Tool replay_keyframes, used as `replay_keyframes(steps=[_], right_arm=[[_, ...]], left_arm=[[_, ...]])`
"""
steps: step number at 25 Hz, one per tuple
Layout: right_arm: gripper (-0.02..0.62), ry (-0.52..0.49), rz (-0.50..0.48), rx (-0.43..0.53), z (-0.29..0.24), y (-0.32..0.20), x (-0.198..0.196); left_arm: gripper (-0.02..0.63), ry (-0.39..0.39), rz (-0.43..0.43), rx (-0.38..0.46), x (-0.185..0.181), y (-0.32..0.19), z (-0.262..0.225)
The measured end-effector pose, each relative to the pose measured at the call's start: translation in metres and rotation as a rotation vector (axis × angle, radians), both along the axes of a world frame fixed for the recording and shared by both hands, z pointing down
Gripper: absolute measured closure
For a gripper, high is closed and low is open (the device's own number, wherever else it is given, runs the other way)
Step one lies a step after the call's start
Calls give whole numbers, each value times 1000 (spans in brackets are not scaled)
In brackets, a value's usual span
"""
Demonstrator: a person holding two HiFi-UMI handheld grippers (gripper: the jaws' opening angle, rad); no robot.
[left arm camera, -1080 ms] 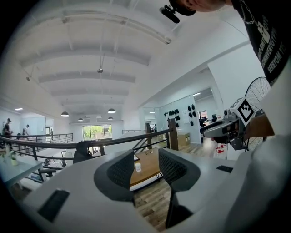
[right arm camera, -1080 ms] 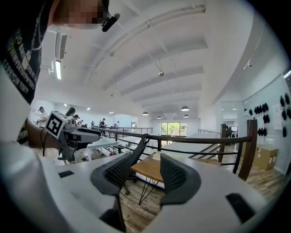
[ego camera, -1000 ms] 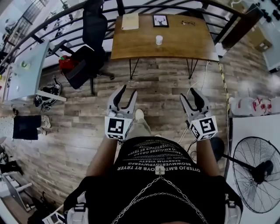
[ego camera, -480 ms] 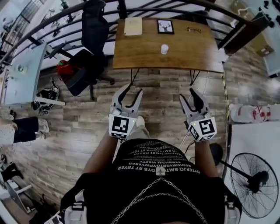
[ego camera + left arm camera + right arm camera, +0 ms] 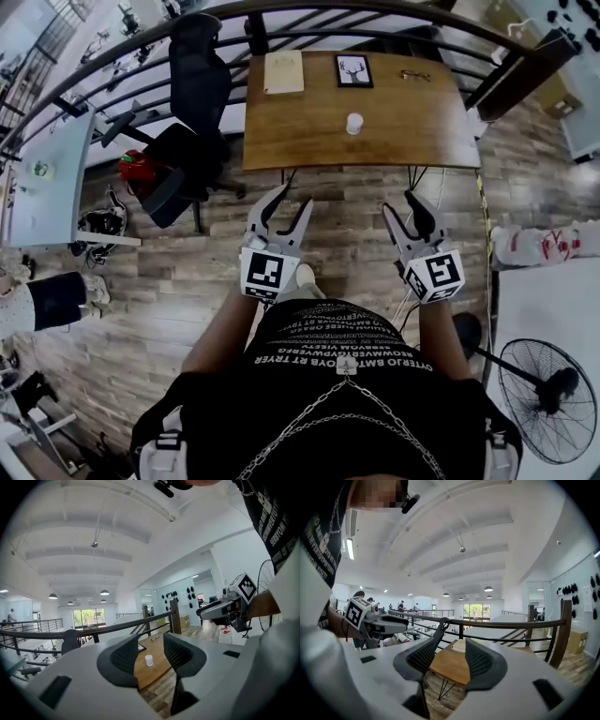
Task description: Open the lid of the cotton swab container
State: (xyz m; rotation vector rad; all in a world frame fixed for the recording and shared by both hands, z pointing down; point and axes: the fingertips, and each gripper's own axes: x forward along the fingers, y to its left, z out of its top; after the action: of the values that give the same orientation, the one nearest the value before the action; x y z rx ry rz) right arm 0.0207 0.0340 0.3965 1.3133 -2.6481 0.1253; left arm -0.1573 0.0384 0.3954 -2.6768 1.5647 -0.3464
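Note:
The cotton swab container (image 5: 354,123) is a small white tub with its lid on, standing near the middle of the wooden table (image 5: 300,136) ahead of me. It also shows far off between the left jaws as a white tub (image 5: 149,660). My left gripper (image 5: 287,201) and right gripper (image 5: 403,206) hover over the plank floor, well short of the table's near edge. Both are open with nothing between their fingers. In the right gripper view, my right gripper (image 5: 451,654) points at the table's corner (image 5: 449,666); the container is not seen there.
On the table's far side lie a tan notebook (image 5: 283,72), a framed deer picture (image 5: 353,70) and a pair of glasses (image 5: 415,76). A black office chair (image 5: 192,122) stands left of the table, a railing behind it, and a floor fan (image 5: 548,403) at lower right.
The table has drawn a little nearer and lower in the head view. The left gripper has shifted right and forward; the right has hardly moved. Both jaws stand as before.

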Motion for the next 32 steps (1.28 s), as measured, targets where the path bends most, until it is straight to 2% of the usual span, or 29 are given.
replay_keyframes(steps=[10, 15, 24, 32], right_arm=[[405, -16, 40, 1, -9, -47, -27], [405, -11, 66, 2, -8, -51, -35], [405, -26, 131, -6, -6, -55, -11], [405, -41, 114, -41, 10, -87, -1]], left_arm=[[433, 9, 15, 17, -30, -47, -4], [433, 11, 24, 11, -43, -62, 1], [433, 18, 100, -40, -12, -69, 18], [433, 6, 118, -67, 10, -93, 32]])
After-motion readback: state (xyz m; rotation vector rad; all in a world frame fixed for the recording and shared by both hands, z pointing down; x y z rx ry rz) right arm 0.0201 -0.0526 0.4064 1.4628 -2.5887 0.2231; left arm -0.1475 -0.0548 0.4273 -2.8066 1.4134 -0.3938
